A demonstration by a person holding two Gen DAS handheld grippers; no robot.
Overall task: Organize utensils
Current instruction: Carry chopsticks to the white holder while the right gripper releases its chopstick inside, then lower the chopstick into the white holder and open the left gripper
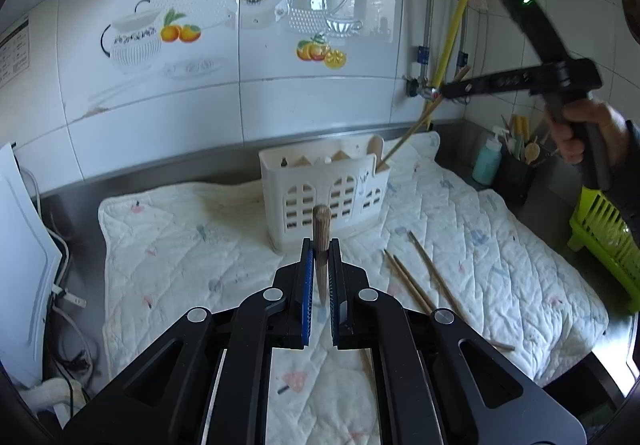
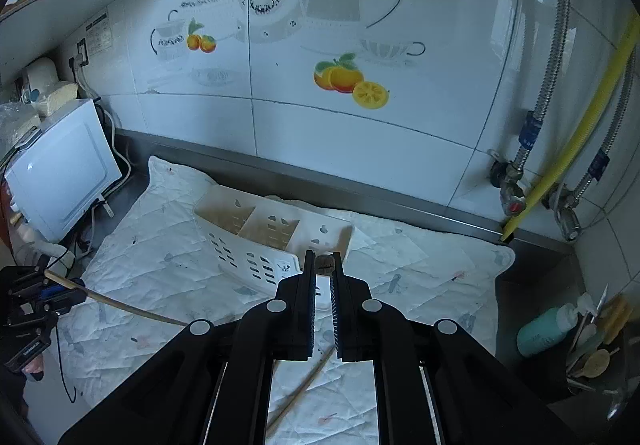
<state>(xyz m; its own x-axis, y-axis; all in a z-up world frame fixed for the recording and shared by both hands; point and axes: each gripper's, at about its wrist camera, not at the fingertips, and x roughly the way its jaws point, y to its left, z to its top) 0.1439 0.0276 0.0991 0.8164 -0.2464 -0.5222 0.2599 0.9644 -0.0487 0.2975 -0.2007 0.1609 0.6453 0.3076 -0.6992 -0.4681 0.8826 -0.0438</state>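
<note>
A white slotted utensil holder stands on the quilted mat; a wooden spoon stands in its right compartment. My left gripper is shut on a wooden utensil handle, held above the mat in front of the holder. My right gripper is shut on a chopstick whose lower end dips into the holder's right compartment. In the right wrist view the chopstick's butt end shows between the right gripper's fingers, above the holder.
Three chopsticks lie on the mat right of the holder. A black cup of utensils, a teal bottle and a green rack stand at the right. A white appliance with cables stands at the left. Pipes and a yellow hose run down the wall.
</note>
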